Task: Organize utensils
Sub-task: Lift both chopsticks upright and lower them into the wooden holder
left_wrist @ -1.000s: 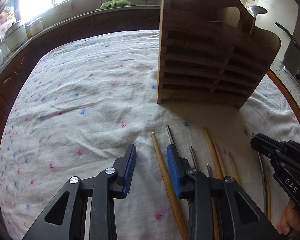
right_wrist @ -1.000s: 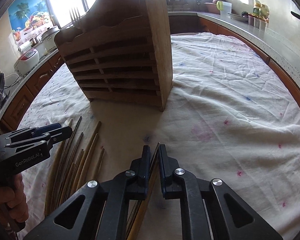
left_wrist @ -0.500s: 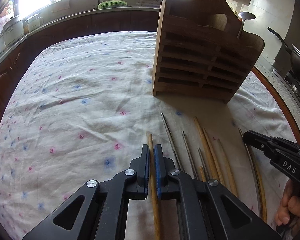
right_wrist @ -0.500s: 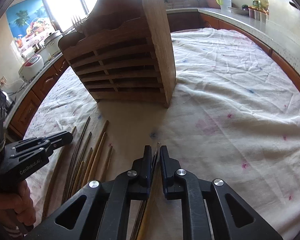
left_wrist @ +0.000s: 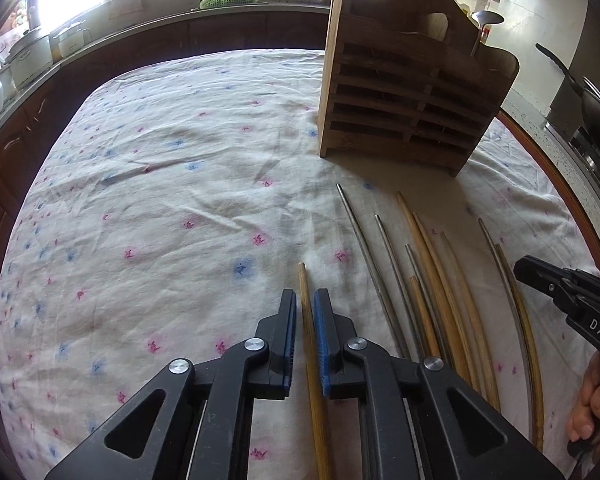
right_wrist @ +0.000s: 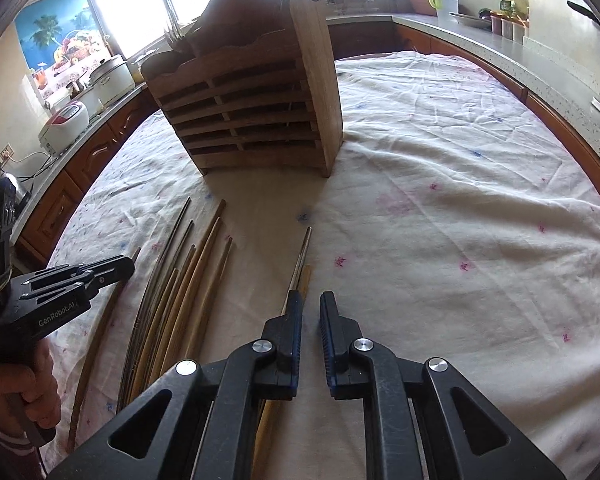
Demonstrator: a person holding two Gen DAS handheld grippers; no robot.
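Reading the left wrist view first, I see the left gripper point(left_wrist: 305, 294) with its jaws opening. One wooden chopstick point(left_wrist: 304, 280) runs between the blue pads, and a thin gap shows on each side of it, so the grip is released. This chopstick lies toward the near edge of the cloth-covered surface point(left_wrist: 160, 184), apart from the other chopsticks point(left_wrist: 440, 280). Those lie side by side, metal and wooden mixed, between the near edge and the wooden holder point(left_wrist: 412, 96).

The right wrist view shows what the left one hides. The right gripper point(right_wrist: 311, 296) is unclenched, and only bare cloth shows between its pads. A metal chopstick point(right_wrist: 303, 252) and a wooden one point(right_wrist: 307, 276) lie just beside its left finger and pass under it.

Each view also catches the other gripper from the side, with the hand point(left_wrist: 592, 408) on its handle. From that angle I cannot tell how its jaws stand.

The holder stands upright toward the far edge, slatted front facing me.
- Left wrist view: a ladle point(left_wrist: 487, 20) rises from the compartment at the holder's right end.
- Right wrist view: a fork point(right_wrist: 172, 34), tines up, rises from the compartment at the left end.

The slats hide the rest of each compartment.
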